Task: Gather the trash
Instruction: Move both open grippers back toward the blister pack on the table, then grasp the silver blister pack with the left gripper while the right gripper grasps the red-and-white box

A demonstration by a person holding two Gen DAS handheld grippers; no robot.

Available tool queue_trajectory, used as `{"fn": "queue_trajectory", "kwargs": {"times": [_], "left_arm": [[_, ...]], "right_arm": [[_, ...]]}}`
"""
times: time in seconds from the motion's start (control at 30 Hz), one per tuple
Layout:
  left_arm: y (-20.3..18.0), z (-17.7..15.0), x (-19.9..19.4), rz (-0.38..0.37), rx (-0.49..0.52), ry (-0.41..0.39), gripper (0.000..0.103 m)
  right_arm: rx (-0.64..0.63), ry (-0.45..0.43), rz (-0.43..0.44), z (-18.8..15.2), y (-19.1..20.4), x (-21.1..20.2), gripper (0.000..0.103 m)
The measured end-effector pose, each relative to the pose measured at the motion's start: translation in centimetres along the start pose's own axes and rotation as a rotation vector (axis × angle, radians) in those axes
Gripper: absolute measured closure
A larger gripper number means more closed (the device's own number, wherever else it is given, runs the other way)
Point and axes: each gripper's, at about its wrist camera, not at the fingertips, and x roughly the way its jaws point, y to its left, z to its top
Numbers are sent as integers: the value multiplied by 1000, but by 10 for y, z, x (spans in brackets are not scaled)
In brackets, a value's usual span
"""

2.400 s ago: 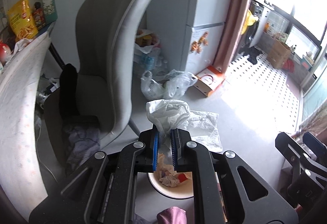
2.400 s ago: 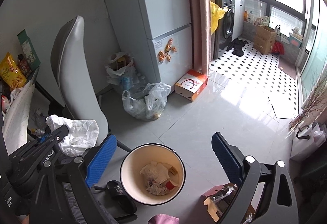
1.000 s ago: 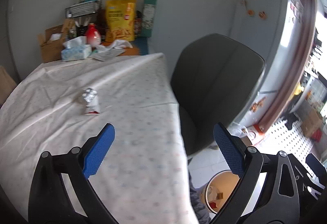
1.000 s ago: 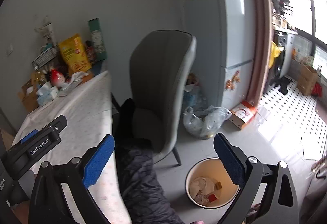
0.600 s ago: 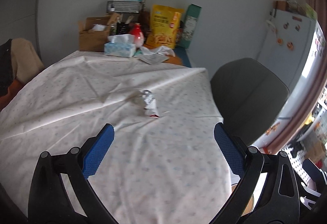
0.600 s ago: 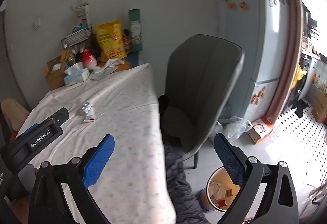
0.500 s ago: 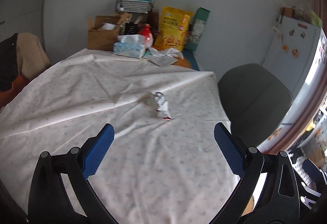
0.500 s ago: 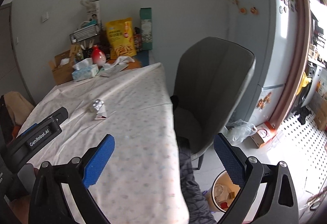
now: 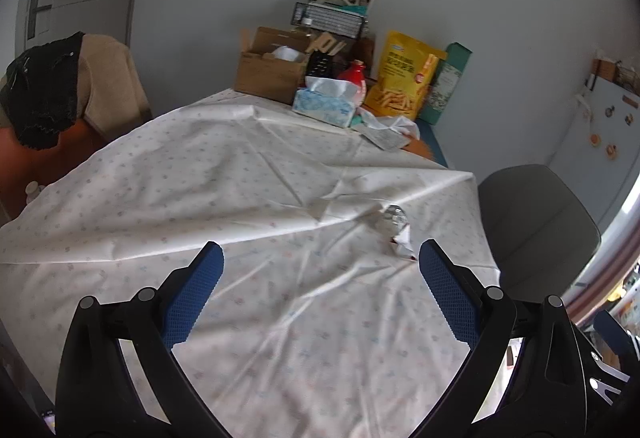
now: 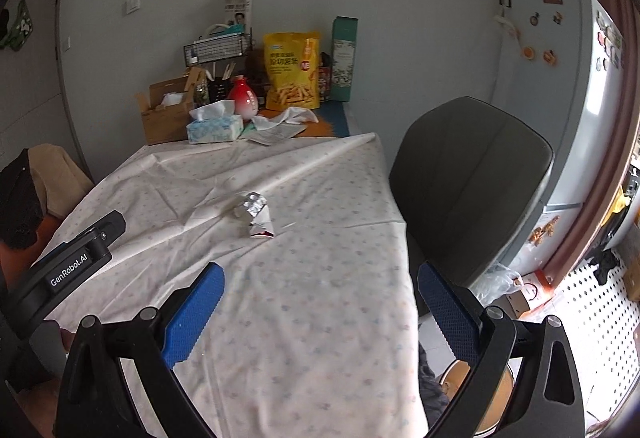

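While both the left gripper (image 9: 320,294) and right gripper (image 10: 320,302) hang spread wide and empty, crumpled foil trash (image 10: 256,212) lies on the tablecloth (image 10: 312,318).

A lived-in home dining corner — a table (image 10: 280,318) under a wrinkled printed cloth, with a tissue box (image 10: 215,129), snack bag (image 10: 292,71) and cardboard box (image 10: 162,114) crowded at its far end. Right of the table stand a grey chair (image 10: 472,194) and a magnet-dotted fridge (image 10: 560,86) — beyond it, tiled floor.

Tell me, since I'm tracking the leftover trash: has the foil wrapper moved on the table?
No. The foil wrapper lies on the same tablecloth crease; only the cameras shifted.
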Motion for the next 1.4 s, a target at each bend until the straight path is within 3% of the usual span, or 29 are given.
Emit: {"fn": "queue_trajectory", "kwargs": {"times": [0.3,0.87,1.27,1.37,1.4], "left_arm": [[23,14,23,51,-30,11,6],[19,18,98,96,-19,100,6],[18,14,139,137,0,156,6],[18,13,144,148,4,160,6],[19,13,145,153,3,162,6]], "right_arm": [[-25,28,40,14,23,31,10],[-26,149,72,15,35,127,14],[-24,237,134,8,46,188,30],[-27,249,156,8,49,199,39],[-30,255,166,7,50,202,46]]}}
